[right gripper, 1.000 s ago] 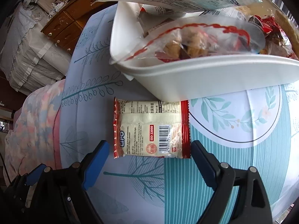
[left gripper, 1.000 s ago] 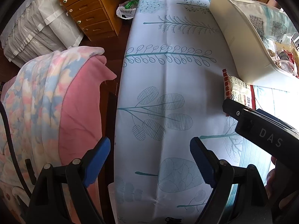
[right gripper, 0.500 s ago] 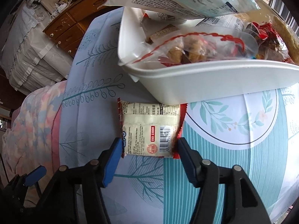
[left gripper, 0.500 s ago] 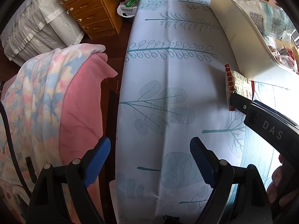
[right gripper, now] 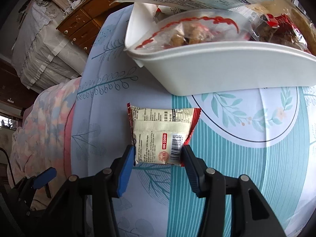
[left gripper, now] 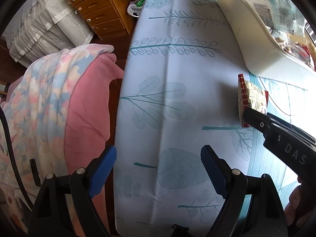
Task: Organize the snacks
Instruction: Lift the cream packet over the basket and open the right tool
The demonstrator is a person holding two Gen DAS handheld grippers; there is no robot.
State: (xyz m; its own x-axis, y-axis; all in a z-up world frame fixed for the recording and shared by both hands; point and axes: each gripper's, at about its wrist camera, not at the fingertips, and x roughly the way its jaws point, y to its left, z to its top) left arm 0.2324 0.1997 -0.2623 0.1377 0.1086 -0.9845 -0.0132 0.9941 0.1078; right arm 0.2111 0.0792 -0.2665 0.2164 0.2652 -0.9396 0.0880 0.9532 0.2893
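Observation:
A cream snack packet with red ends [right gripper: 162, 132] is pinched at its near end by my right gripper [right gripper: 158, 156], which is shut on it. The packet is lifted off the patterned tablecloth [right gripper: 227, 177], as the left wrist view [left gripper: 250, 98] shows. A white tub [right gripper: 227, 67] holding several snack bags stands just beyond the packet. It also shows in the left wrist view [left gripper: 252, 39]. My left gripper [left gripper: 158, 165] is open and empty, low over the table's left edge.
A pink and pastel blanket [left gripper: 55, 106] hangs over something left of the table. A wooden drawer unit [left gripper: 98, 15] and a white plastic bag [left gripper: 135, 7] are on the floor beyond. The tablecloth [left gripper: 173, 79] stretches ahead of the left gripper.
My right gripper closed its jaws onto the snack packet and raised it off the cloth. The left gripper stayed open and barely moved.

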